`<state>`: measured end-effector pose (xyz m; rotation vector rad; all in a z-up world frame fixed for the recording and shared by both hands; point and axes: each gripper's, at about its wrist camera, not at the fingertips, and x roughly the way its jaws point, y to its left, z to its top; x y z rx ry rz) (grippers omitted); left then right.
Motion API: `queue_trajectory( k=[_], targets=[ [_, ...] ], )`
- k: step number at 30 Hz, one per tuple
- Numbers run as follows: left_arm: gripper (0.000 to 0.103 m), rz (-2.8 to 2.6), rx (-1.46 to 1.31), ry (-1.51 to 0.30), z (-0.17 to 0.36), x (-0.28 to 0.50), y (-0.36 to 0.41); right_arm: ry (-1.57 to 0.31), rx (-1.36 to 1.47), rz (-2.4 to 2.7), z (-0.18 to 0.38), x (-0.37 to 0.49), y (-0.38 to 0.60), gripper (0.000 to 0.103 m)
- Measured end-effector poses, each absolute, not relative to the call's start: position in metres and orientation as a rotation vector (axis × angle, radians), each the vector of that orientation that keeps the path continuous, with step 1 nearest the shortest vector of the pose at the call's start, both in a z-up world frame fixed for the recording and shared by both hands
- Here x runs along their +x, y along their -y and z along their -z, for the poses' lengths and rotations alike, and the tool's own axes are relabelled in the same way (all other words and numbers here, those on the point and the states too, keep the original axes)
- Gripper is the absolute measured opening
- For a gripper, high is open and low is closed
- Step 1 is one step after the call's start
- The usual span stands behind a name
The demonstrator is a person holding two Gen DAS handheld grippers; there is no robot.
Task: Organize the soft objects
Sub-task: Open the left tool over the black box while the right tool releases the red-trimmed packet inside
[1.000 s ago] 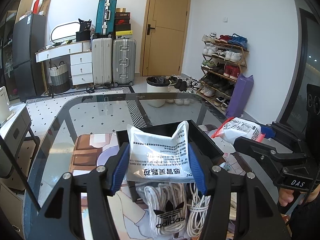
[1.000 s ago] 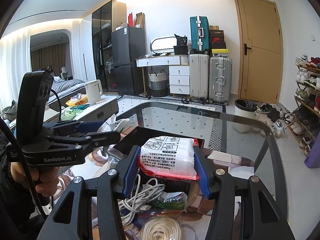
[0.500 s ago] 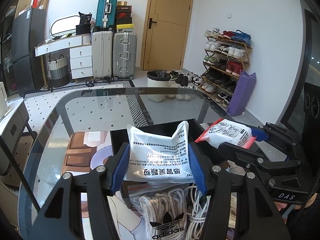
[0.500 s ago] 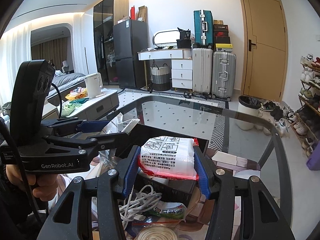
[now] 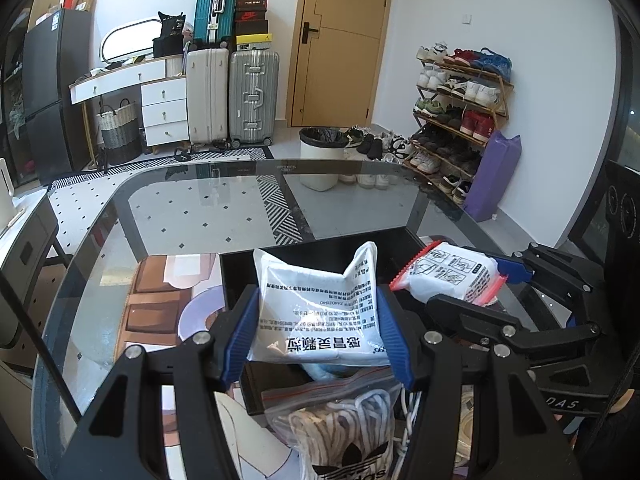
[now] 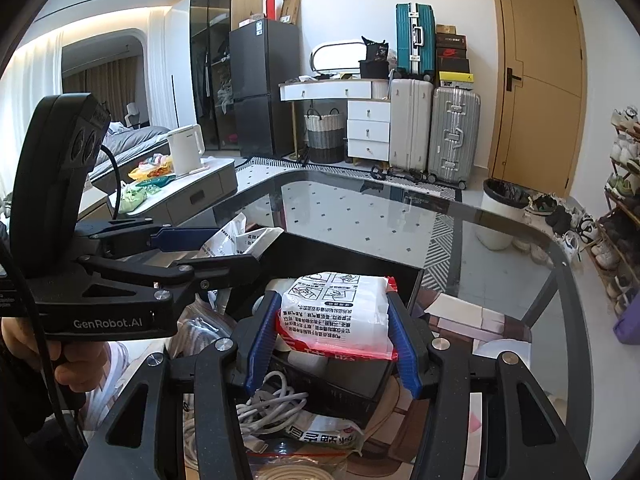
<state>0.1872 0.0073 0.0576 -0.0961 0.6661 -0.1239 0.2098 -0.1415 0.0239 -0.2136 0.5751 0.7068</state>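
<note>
My left gripper (image 5: 318, 332) is shut on a white pouch with printed text (image 5: 320, 316) and holds it over the black box (image 5: 240, 276) on the glass table. My right gripper (image 6: 332, 336) is shut on a white packet with a red edge (image 6: 334, 320) and holds it over the same black box (image 6: 352, 256). The right gripper and its packet (image 5: 448, 276) show at the right of the left wrist view. The left gripper (image 6: 224, 252) with its pouch (image 6: 228, 240) shows at the left of the right wrist view.
A clear bag of striped laces (image 5: 344, 432) lies below the left gripper. White cables (image 6: 272, 404) and another packet (image 6: 324, 436) lie in front of the box. The glass table (image 5: 200, 208) reaches far ahead. Suitcases, drawers, a bin and a shoe rack stand beyond.
Both grippers have moved forward with their packets, from above the loose items to above the black box. The right gripper's packet has come closer to the left one.
</note>
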Motion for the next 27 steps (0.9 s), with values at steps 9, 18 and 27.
queue_trajectory(
  k=[9,18,27],
  targets=[
    [0.057,0.131,-0.096,-0.683,-0.051,0.193,-0.006,-0.614,-0.256,-0.734,-0.006,0.217,0.13,0.053],
    [0.057,0.131,-0.091,-0.687,-0.049,0.193,-0.006,-0.685,-0.206,-0.76,0.005,0.224,0.127,0.052],
    [0.057,0.143,-0.07,-0.687,-0.048,0.19,-0.001,-0.686,-0.202,-0.755,0.006,0.22,0.129,0.053]
  ],
)
